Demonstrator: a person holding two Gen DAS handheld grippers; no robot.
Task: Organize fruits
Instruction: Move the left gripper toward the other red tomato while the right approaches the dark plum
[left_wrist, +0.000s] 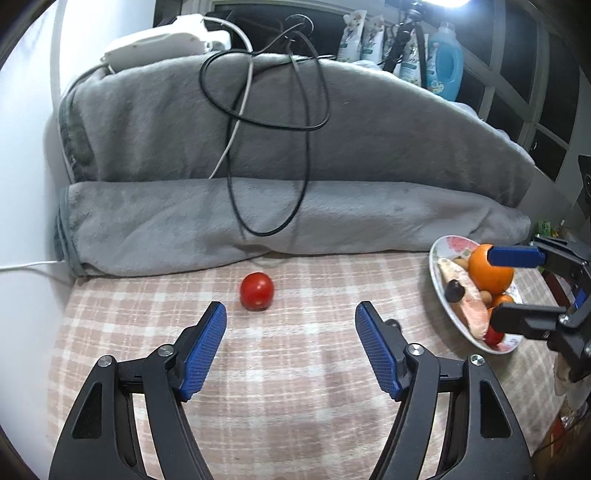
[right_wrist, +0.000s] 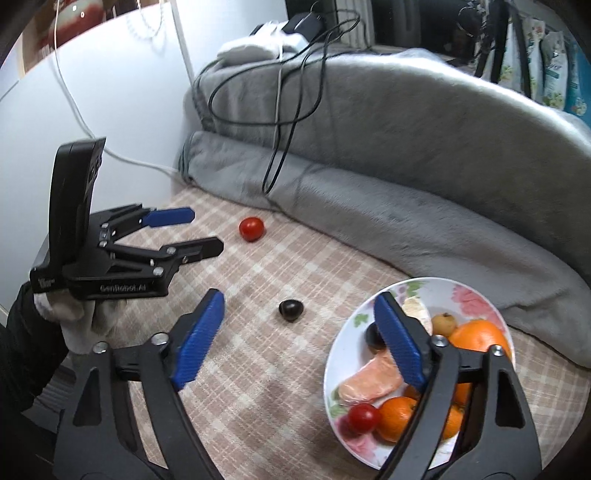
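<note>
A red tomato (left_wrist: 257, 291) lies on the checked cloth, just beyond my left gripper (left_wrist: 291, 314), which is open and empty; it also shows in the right wrist view (right_wrist: 251, 229). A dark plum (right_wrist: 291, 309) lies on the cloth between tomato and plate. A flowered plate (right_wrist: 373, 310) holds an orange (right_wrist: 476, 334), small tangerines (right_wrist: 397, 417), a cherry tomato (right_wrist: 362, 417), a peeled pink segment (right_wrist: 369, 380) and a dark fruit. My right gripper (right_wrist: 299, 306) is open and empty above the plate's left edge. In the left wrist view the plate (left_wrist: 443, 245) is at the right, with the right gripper (left_wrist: 496, 288) over it.
A grey blanket (left_wrist: 258, 147) is rolled along the back of the checked cloth (left_wrist: 277, 369), with black and white cables (left_wrist: 303, 110) draped on it. A white wall (right_wrist: 110, 92) stands to the left. Bottles (left_wrist: 445, 55) stand behind at the right.
</note>
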